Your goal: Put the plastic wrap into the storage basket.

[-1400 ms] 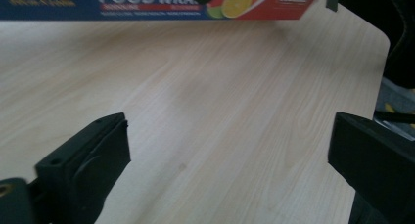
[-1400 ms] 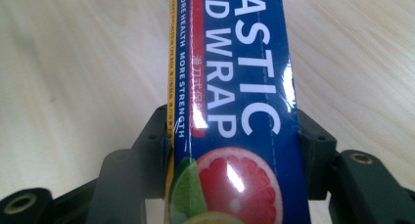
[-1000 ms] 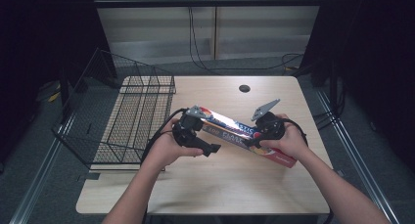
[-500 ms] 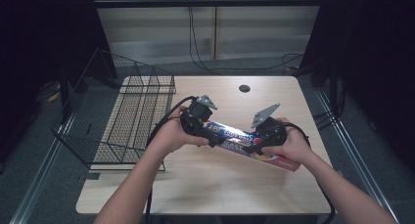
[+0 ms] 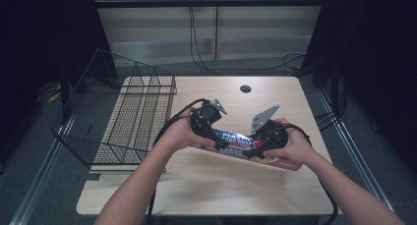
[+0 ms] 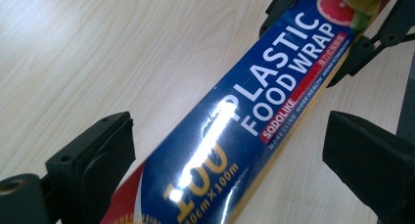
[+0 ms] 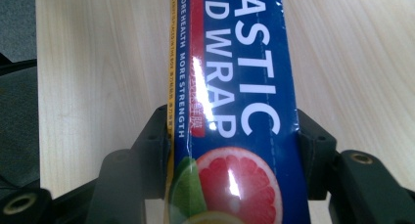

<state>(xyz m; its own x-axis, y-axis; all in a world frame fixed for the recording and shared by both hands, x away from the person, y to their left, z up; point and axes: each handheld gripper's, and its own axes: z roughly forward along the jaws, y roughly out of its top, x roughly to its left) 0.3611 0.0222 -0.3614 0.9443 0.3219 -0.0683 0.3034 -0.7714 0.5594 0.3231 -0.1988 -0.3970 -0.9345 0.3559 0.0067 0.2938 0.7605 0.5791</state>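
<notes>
A long blue box of plastic food wrap (image 5: 237, 138) hangs just above the wooden table (image 5: 221, 190), running left to right between both hands. My right gripper (image 5: 254, 151) is shut on its grapefruit-printed end; in the right gripper view its black jaws (image 7: 232, 150) press both long sides of the box (image 7: 235, 62). My left gripper (image 5: 215, 140) straddles the other half. There the box (image 6: 274, 87) passes between my left gripper's (image 6: 230, 150) widely spread jaws, with a gap at the right-hand one, so it stands open.
A black wire basket (image 5: 133, 122) lies at the table's left edge, partly overhanging it. A round cable hole (image 5: 245, 89) sits near the far edge. Bare wood stretches in front of the hands and to the right.
The box's left end has swung down and toward the person, so the box lies flatter. My left gripper has slid to the right and farther back. The right hand has barely shifted.
</notes>
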